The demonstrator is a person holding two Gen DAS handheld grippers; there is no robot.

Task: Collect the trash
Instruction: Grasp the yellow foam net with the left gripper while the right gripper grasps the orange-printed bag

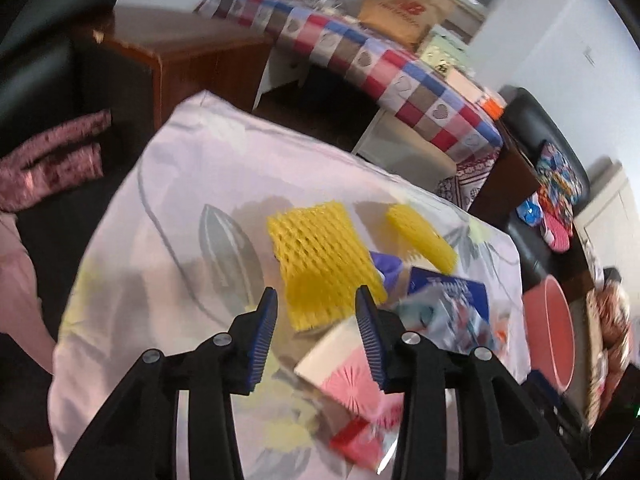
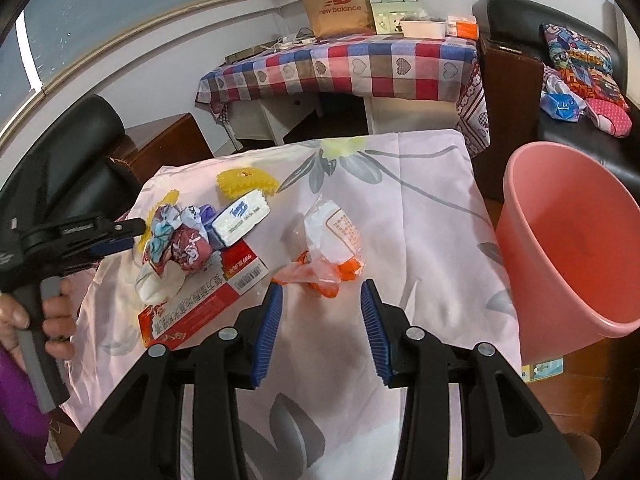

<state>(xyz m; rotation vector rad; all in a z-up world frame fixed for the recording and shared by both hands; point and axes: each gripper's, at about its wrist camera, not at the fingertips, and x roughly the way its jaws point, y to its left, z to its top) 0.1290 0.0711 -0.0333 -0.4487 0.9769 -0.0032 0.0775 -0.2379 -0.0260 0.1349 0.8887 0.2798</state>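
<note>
Pink floral cloth [image 2: 420, 200]: spread over the table in the centre of both views, with the trash scattered on it.
Readable writing: "new balance" with its logo is printed on the brown paper bag [image 2: 338, 0] at the top centre of the right wrist view; "Tempo" can be read on the white and blue tissue pack [image 2: 240, 220]; Chinese print on the flat red and white carton [image 2: 200, 300] is too small to be read.
Yellow foam net sleeve [image 1: 320, 260]: laid flat at the centre of the left wrist view, its long axis running from upper left to lower right, its lower edge between and just beyond the fingertips.
Left gripper [image 1: 316, 316]: fingers spread apart, nothing held.
Clear and orange plastic wrapper [image 2: 328, 256]: crumpled, its long axis roughly vertical in the frame, lying just beyond the fingertips and between them.
Right gripper [image 2: 320, 308]: fingers parted, nothing grasped.
Crumpled printed wrappers [image 2: 176, 244]: heaped on the carton, left of centre.
Pink plastic bucket [image 2: 560, 240]: tilted with its mouth toward the camera, at the right edge, beside the table.
</note>
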